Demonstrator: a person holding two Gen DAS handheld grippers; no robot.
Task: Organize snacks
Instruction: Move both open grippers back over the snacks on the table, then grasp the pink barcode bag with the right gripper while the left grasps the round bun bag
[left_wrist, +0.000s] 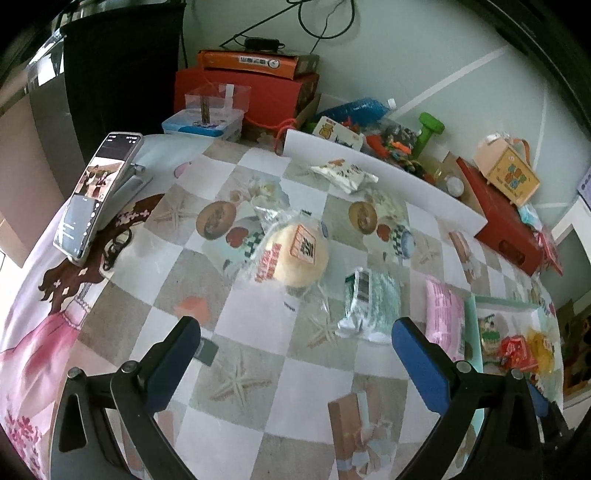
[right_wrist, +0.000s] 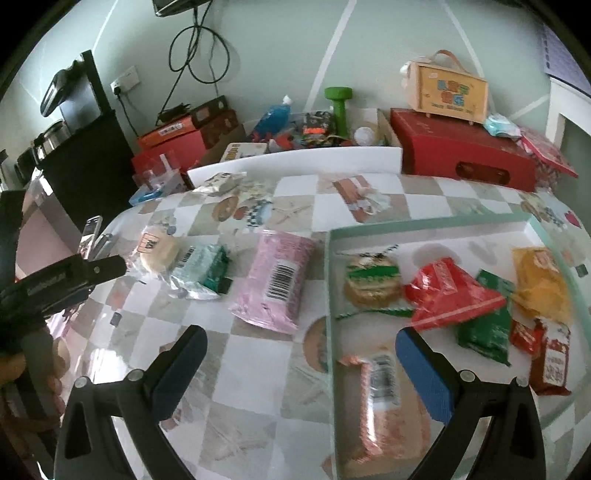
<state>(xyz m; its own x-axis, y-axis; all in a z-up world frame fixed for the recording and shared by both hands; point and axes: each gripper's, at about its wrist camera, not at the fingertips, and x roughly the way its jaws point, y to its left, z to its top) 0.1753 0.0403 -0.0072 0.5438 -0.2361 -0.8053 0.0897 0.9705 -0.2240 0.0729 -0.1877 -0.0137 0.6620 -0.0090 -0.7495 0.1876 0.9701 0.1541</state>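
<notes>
- My left gripper (left_wrist: 295, 343) hangs wide apart and empty above the table's (left_wrist: 258, 314) near edge.
- My right gripper (right_wrist: 301, 350) is just as wide, holding nothing, over the tray's (right_wrist: 424, 225) left rim.
- Loose on the cloth, left of the tray: pink packet (right_wrist: 275, 280), green packet (right_wrist: 201, 275), wrapped bun (right_wrist: 157, 253).
- A white packet (left_wrist: 345, 171) lies at the far edge.

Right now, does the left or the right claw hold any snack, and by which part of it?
Nothing is held. The left claw and the right claw are both open and empty above the checkered tablecloth.
</notes>
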